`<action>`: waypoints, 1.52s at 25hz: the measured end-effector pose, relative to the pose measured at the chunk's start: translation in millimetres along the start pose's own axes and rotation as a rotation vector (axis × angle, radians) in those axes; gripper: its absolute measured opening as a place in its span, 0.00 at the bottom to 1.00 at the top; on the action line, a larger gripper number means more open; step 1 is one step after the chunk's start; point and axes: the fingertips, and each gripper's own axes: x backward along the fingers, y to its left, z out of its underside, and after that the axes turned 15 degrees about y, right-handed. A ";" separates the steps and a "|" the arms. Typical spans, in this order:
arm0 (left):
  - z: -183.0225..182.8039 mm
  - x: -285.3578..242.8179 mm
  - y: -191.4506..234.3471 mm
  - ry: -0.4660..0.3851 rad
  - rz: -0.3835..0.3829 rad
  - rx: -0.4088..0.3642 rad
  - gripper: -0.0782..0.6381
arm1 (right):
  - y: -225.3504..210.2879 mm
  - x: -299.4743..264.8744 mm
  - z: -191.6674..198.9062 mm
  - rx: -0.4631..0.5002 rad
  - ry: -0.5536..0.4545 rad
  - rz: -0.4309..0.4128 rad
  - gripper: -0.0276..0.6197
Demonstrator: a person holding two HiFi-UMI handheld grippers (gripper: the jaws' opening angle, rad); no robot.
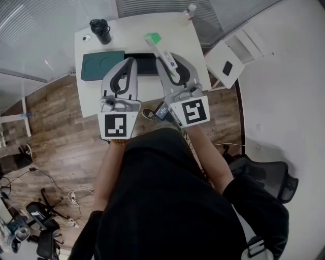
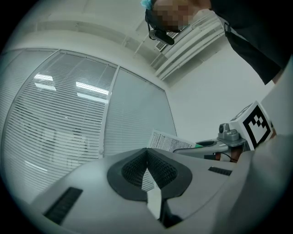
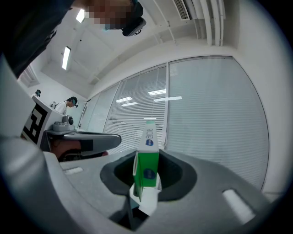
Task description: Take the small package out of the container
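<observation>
My right gripper [image 1: 160,59] is shut on a small green and white package [image 1: 162,51], which sticks out past the jaws. In the right gripper view the package [image 3: 147,165] stands upright between the pads, green below and white above. My left gripper [image 1: 133,61] is shut with nothing in it; its pads [image 2: 158,170] meet at the tips. Both grippers are held side by side above the table, over a black container [image 1: 145,64] that shows between them. From the left gripper view the package [image 2: 168,141] and the right gripper's marker cube [image 2: 253,125] appear off to the right.
On the white table [image 1: 133,31] lie a dark green board [image 1: 101,65], a black cup [image 1: 100,30] at the back left and a bottle [image 1: 189,12] at the back right. A white side stand [image 1: 229,62] is to the right. Both gripper views face blinds and ceiling.
</observation>
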 end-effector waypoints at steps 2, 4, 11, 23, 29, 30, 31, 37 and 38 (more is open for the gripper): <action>3.2 0.2 -2.1 0.005 0.004 0.004 0.11 | 1.3 0.9 4.4 0.001 0.003 -0.004 0.18; 5.7 0.4 -4.8 0.007 0.010 0.000 0.11 | 1.6 1.8 10.1 0.002 0.013 -0.005 0.18; 19.9 1.1 -11.4 0.044 0.024 0.015 0.11 | 6.4 5.4 27.4 -0.017 0.055 -0.022 0.18; 35.7 0.0 -16.9 0.075 0.029 0.023 0.11 | 19.4 5.7 47.9 -0.021 0.083 -0.045 0.18; 39.9 -2.6 -21.3 0.087 0.030 0.033 0.11 | 19.7 7.9 51.8 -0.027 0.088 -0.055 0.18; 40.8 -3.0 -22.0 0.090 0.031 0.035 0.11 | 19.9 8.2 52.7 -0.029 0.090 -0.056 0.18; 42.0 -3.4 -22.7 0.094 0.032 0.037 0.11 | 20.0 8.4 53.3 -0.030 0.091 -0.057 0.18; 43.3 -6.4 -25.9 0.098 0.042 0.039 0.11 | 19.2 10.6 48.8 -0.027 0.082 -0.061 0.18; 43.4 -6.6 -25.9 0.098 0.045 0.037 0.11 | 19.0 10.6 47.5 -0.026 0.081 -0.061 0.18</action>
